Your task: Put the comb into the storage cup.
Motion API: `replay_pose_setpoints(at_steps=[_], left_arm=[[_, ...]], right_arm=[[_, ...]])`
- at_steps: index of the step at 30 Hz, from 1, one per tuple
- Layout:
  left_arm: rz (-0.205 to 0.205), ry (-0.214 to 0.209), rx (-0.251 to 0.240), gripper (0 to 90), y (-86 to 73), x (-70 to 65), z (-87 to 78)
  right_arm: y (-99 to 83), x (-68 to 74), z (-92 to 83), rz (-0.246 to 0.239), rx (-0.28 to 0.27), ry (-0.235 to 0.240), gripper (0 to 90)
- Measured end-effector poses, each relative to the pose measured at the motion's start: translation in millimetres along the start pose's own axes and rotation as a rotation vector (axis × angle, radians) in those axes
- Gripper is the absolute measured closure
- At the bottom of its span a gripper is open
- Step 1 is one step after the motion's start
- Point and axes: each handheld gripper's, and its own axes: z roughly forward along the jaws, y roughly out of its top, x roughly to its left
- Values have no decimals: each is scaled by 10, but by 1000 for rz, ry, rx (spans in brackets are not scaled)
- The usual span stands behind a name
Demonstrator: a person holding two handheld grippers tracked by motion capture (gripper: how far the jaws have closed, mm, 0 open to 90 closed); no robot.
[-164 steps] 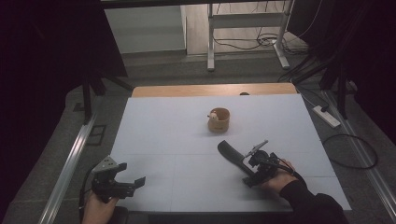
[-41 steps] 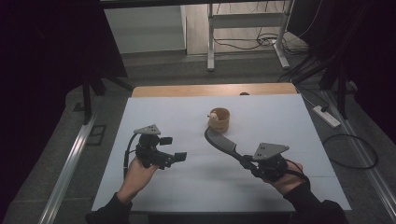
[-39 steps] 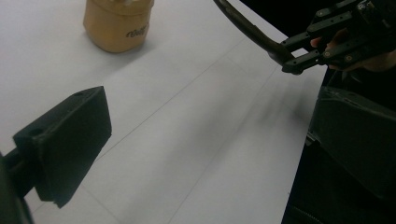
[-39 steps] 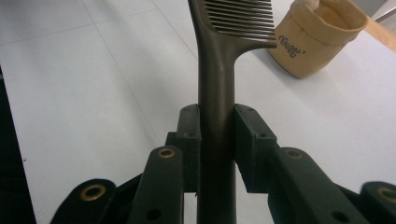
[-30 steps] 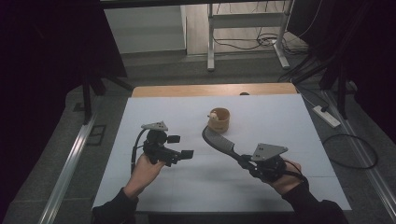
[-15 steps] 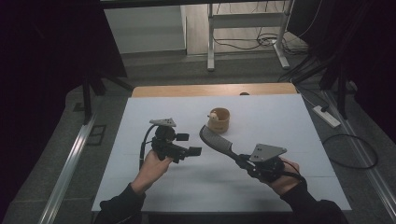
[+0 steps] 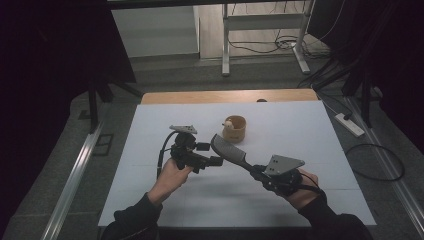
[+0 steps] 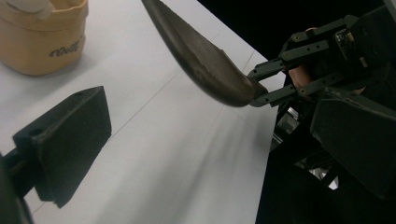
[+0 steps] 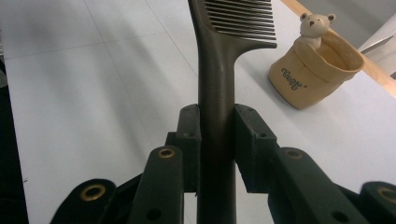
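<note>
A dark comb (image 7: 231,149) slants up off the white table (image 7: 300,130), its toothed head toward the far left. My right gripper (image 7: 256,170) is shut on its handle; in the right gripper view the two jaws clamp the handle (image 9: 217,116) from both sides. My left gripper (image 7: 210,154) hovers just left of the comb's head, jaws open and empty. In the left gripper view the comb (image 8: 201,56) crosses above and beyond its spread jaws. A tan cup (image 7: 235,129) with a small bear figure (image 9: 313,25) on its rim stands behind the comb.
A wooden strip (image 7: 200,96) runs along the table's far edge. A power strip (image 7: 350,125) and cables lie on the floor at the right. A metal rail (image 7: 75,175) runs along the left side. White frame legs (image 7: 225,50) stand beyond the table.
My left gripper has come from the table's near left corner to the right, close to the comb's head. The right gripper has kept the comb and barely moved.
</note>
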Motion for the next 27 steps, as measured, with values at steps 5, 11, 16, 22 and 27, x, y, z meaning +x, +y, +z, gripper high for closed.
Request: replay_pose_setpoints(at_steps=[5,11,16,22,27], left_arm=[[-8,-12,8,0,29,2,58],[-13,-24,14,0,60,4,121],[-19,-22,31,0,69,-8,159],[-27,-28,35,37,69,-7,143],[-63,-67,17,250,68,22,93]], right_arm=[[17,14,3,-10,-10,-6,727],[28,26,9,-19,-13,-7,727],[33,35,11,-30,-15,-12,727],[30,39,17,-38,-14,-16,727],[26,37,20,-42,-12,-22,727]])
